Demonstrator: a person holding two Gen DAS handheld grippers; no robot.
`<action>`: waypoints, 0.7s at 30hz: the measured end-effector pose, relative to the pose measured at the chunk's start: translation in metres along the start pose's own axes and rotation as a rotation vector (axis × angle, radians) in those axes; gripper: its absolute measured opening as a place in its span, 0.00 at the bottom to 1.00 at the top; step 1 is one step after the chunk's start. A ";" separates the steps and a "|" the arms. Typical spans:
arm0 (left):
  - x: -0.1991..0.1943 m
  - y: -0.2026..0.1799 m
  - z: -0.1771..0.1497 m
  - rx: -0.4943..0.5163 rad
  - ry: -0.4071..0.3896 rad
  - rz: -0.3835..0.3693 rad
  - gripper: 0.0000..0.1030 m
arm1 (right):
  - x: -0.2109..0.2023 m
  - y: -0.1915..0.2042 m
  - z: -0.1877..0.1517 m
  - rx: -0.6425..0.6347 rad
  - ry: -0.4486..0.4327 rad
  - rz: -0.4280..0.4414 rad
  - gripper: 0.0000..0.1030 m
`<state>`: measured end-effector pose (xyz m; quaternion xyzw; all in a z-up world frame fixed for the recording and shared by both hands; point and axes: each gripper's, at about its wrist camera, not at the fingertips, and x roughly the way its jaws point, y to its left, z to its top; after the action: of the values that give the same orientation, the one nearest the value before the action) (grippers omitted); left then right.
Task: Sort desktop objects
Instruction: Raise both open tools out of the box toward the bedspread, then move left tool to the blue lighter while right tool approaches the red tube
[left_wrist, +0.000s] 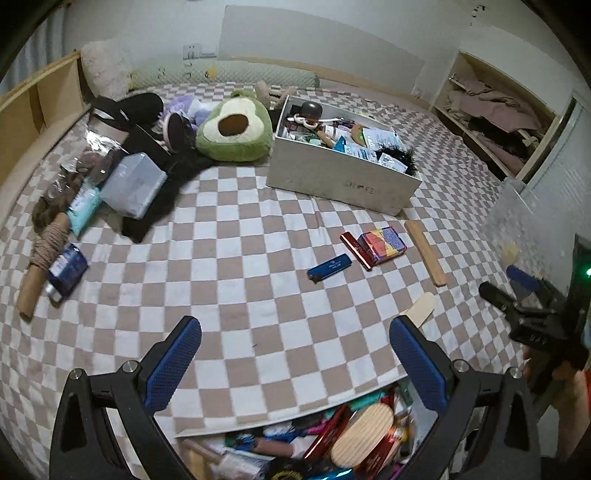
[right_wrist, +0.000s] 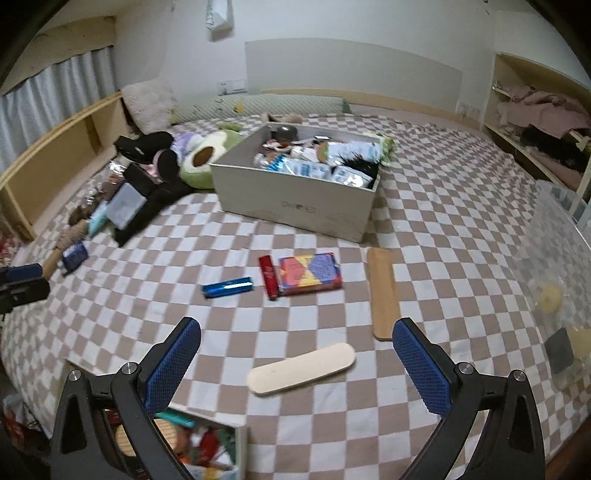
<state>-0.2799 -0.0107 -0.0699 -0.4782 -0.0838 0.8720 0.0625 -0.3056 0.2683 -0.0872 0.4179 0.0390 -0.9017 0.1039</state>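
Checkered bedspread (right_wrist: 443, 206) fills the middle; white wall (right_wrist: 332, 33) at twelve o'clock; curtain (right_wrist: 48, 92) at ten o'clock; open wooden shelves (right_wrist: 532, 110) at two o'clock.

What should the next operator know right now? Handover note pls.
Left tool: open, empty, above the near bin.
Right tool: open, empty, over the pale stick.
Loose on the bed: blue lighter, red tube, card box, wood strip, pale stick.
White box and near bin already hold items.
Left: sort the five loose pieces; the pale stick looks nearest.
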 end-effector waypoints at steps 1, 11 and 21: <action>0.006 -0.002 0.003 -0.004 0.008 -0.003 1.00 | 0.005 -0.004 -0.001 0.007 0.006 -0.009 1.00; 0.064 -0.043 0.020 0.016 0.079 -0.036 1.00 | 0.043 -0.053 -0.002 0.159 0.072 -0.009 1.00; 0.130 -0.060 0.030 -0.035 0.184 -0.095 1.00 | 0.082 -0.083 -0.002 0.246 0.133 -0.007 1.00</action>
<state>-0.3727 0.0702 -0.1486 -0.5528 -0.1156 0.8188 0.1026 -0.3743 0.3365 -0.1522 0.4860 -0.0638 -0.8704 0.0460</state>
